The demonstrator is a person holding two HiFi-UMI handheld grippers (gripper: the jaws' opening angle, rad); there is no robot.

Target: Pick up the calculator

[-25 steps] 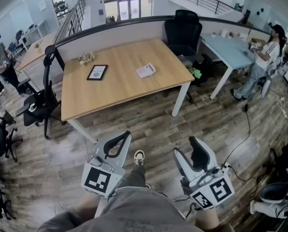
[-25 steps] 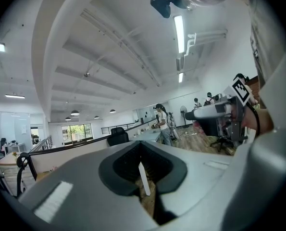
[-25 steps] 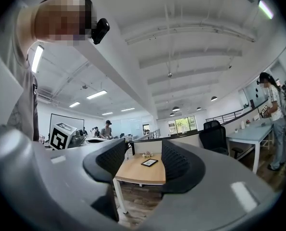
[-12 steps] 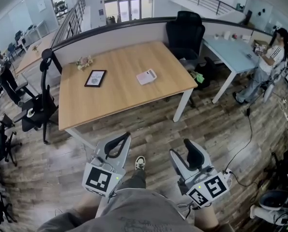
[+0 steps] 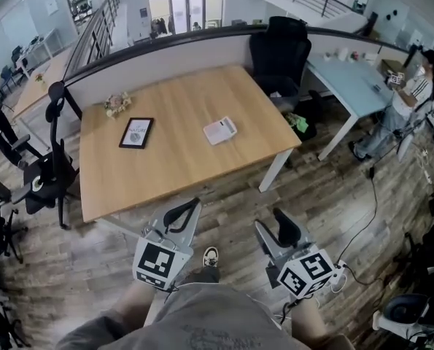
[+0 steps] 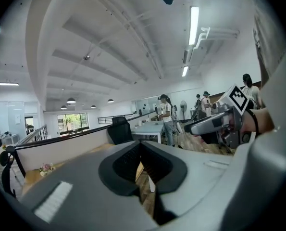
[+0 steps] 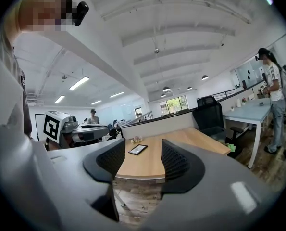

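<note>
The white calculator [image 5: 219,130] lies flat on the wooden table [image 5: 173,166], right of its middle. Both grippers hang low in front of me over the floor, well short of the table's near edge. My left gripper [image 5: 193,203] has its jaws shut tip to tip, with nothing between them [image 6: 140,144]. To its right, my right gripper [image 5: 270,222] is open and holds nothing [image 7: 143,146]. The right gripper view looks along the table [image 7: 147,165]; the calculator does not show there.
A black picture frame [image 5: 136,132] and a small bunch of flowers [image 5: 117,105] sit on the table's left half. A black office chair [image 5: 279,46] stands behind the table, another chair [image 5: 52,166] at its left end. A pale desk [image 5: 351,75] and a person [image 5: 413,86] are at the right.
The table has come closer and lower in the head view as I stepped toward it. Both grippers stay low in front of me, states unchanged.
</note>
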